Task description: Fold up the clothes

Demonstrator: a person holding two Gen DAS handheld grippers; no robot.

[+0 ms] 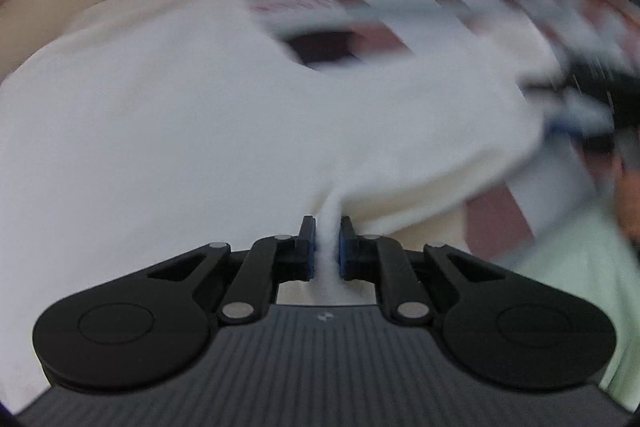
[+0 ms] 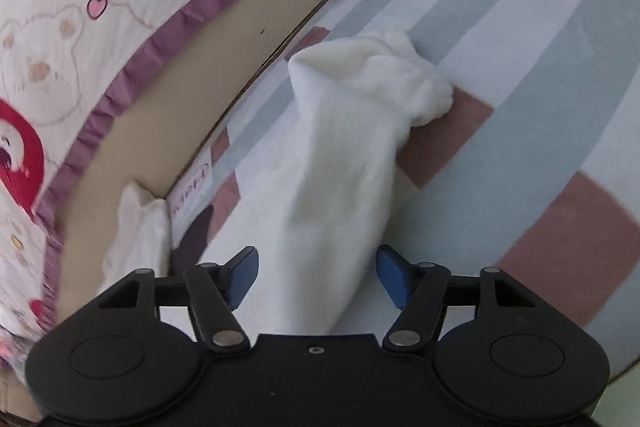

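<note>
Two grippers work one white fleecy garment (image 2: 340,163) that lies on a striped and checked rug (image 2: 520,75) beside a bed. Much of the left wrist view is smeared with blur, so its far right is hard to read; a pale green sleeve (image 1: 572,267) is cut off at that edge. The left gripper (image 1: 327,247) is pinched almost shut on a thin fold of the white cloth (image 1: 240,131), which spreads away wide to the far left. The right gripper (image 2: 318,277) stands wide, both blue pads (image 2: 394,277) clear of the cloth; a narrow length of garment runs between them toward a bunched far end. One bed cover (image 2: 80,27), printed with red figures and edged in purple, fills the left. A second white scrap (image 2: 140,231) sits near the bed base; I cannot tell whether it joins the garment.
</note>
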